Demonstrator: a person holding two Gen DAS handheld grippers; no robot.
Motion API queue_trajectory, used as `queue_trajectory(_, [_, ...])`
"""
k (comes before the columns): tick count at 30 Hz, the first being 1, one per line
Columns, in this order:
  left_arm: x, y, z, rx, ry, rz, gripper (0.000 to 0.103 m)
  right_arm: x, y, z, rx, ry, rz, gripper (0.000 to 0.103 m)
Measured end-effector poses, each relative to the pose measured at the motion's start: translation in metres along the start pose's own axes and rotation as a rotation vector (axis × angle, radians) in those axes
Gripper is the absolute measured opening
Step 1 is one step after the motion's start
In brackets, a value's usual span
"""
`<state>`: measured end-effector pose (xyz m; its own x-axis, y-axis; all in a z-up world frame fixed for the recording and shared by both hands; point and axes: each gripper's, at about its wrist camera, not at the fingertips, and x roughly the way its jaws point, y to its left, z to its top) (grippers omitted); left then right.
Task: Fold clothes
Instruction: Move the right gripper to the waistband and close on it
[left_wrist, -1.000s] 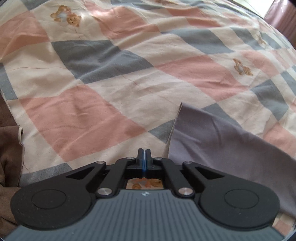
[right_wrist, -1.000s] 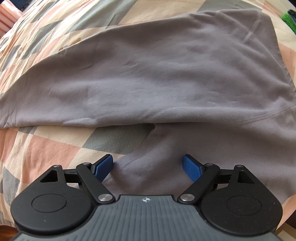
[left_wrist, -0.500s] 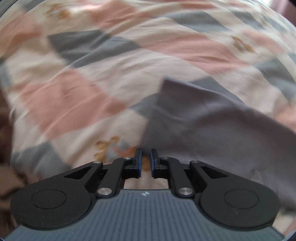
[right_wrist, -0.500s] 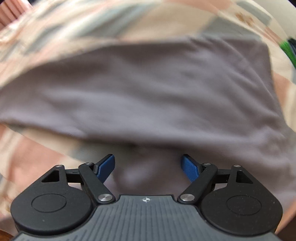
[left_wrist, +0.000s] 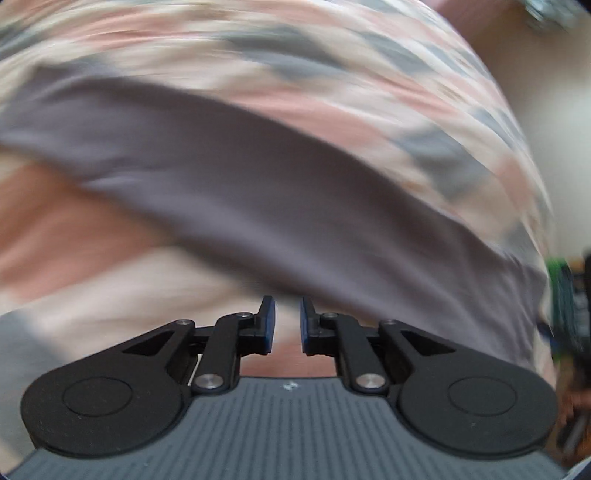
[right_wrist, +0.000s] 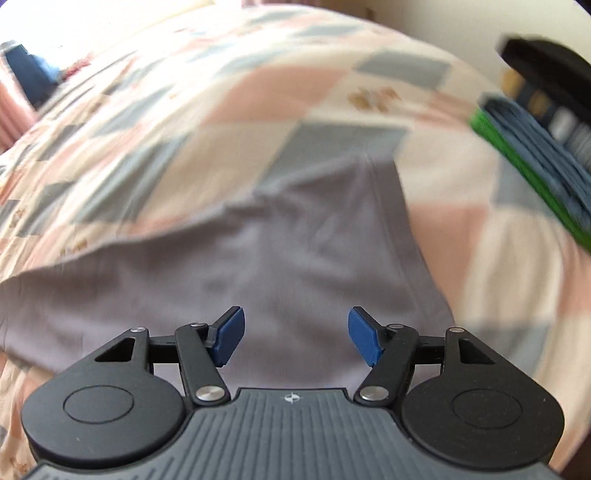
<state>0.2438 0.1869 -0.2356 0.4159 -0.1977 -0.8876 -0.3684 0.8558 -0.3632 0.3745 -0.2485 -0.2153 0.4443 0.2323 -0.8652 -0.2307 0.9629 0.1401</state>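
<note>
1. We see a grey garment (right_wrist: 280, 251) lying flat on a checked bedspread (right_wrist: 184, 122) of pink, cream and grey-blue squares.
2. Our right gripper (right_wrist: 295, 334) hangs above the garment's near part; its jaws have just been closing yet stand well apart, with nothing pinched between them.
3. Our left gripper (left_wrist: 283, 319) shows a narrow gap between its blue pads, empty, with the garment (left_wrist: 258, 177) just beyond them.
4. Both views are blurred.
5. A green-edged stack (right_wrist: 535, 162) sits at the bed's right side.
</note>
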Motion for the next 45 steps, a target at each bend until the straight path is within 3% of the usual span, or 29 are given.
queue_trajectory(5, [0.047,-0.082,0.033,0.232,-0.03,-0.054,0.009,0.044,0.016,0.037,-0.143,0.039,0.213,0.066])
queue_trajectory(6, [0.058,-0.095,0.039,0.277,-0.039,-0.058,0.014,0.056,0.021,0.043,-0.187,0.065,0.264,0.066])
queue_trajectory(7, [0.072,-0.104,0.044,0.327,-0.044,-0.019,0.018,0.069,0.025,0.049,-0.233,0.085,0.287,0.065])
queue_trajectory(9, [0.103,-0.113,0.056,0.406,-0.045,0.116,0.017,0.094,0.026,0.06,-0.304,0.102,0.277,0.06])
queue_trajectory(10, [0.115,-0.106,0.065,0.393,-0.046,0.171,0.007,0.105,0.022,0.068,-0.323,0.094,0.239,0.058])
queue_trajectory(12, [0.119,-0.083,0.085,0.258,-0.071,0.21,0.003,0.119,0.003,0.087,-0.281,0.057,0.169,0.045])
queue_trajectory(14, [0.105,-0.064,0.098,0.106,-0.117,0.221,0.003,0.119,-0.029,0.105,-0.173,0.015,0.106,0.054])
queue_trajectory(16, [0.084,-0.058,0.097,0.039,-0.163,0.262,0.008,0.111,-0.062,0.114,-0.089,-0.004,0.111,0.056])
queue_trajectory(19, [0.054,-0.061,0.071,0.01,-0.149,0.231,0.009,0.08,-0.108,0.103,-0.004,-0.005,0.169,0.064])
queue_trajectory(23, [0.018,-0.069,-0.001,-0.021,-0.035,0.129,0.009,0.028,-0.155,0.057,0.116,0.038,0.181,0.066])
queue_trajectory(26, [-0.002,-0.088,-0.073,-0.034,0.063,0.073,0.009,-0.013,-0.156,0.004,0.125,0.101,0.213,0.066])
queue_trajectory(28, [-0.009,-0.098,-0.117,-0.021,0.117,0.068,0.01,-0.032,-0.142,-0.027,0.063,0.137,0.216,0.065])
queue_trajectory(31, [-0.015,-0.1,-0.17,-0.037,0.201,0.127,0.011,-0.041,-0.125,-0.063,-0.066,0.186,0.115,0.063])
queue_trajectory(32, [-0.02,-0.094,-0.184,-0.07,0.217,0.134,0.011,-0.043,-0.132,-0.07,-0.042,0.199,0.096,0.063])
queue_trajectory(38, [-0.059,-0.066,-0.217,-0.214,0.178,0.216,0.014,-0.06,-0.202,-0.104,0.31,0.185,0.168,0.064])
queue_trajectory(40, [-0.068,-0.066,-0.216,-0.217,0.151,0.227,0.016,-0.063,-0.206,-0.099,0.308,0.139,0.208,0.064])
queue_trajectory(42, [-0.075,-0.068,-0.215,-0.212,0.134,0.236,0.016,-0.059,-0.196,-0.076,0.233,0.098,0.271,0.056])
queue_trajectory(45, [-0.076,-0.077,-0.205,-0.19,0.111,0.225,0.018,-0.045,-0.177,-0.036,0.123,0.059,0.365,0.054])
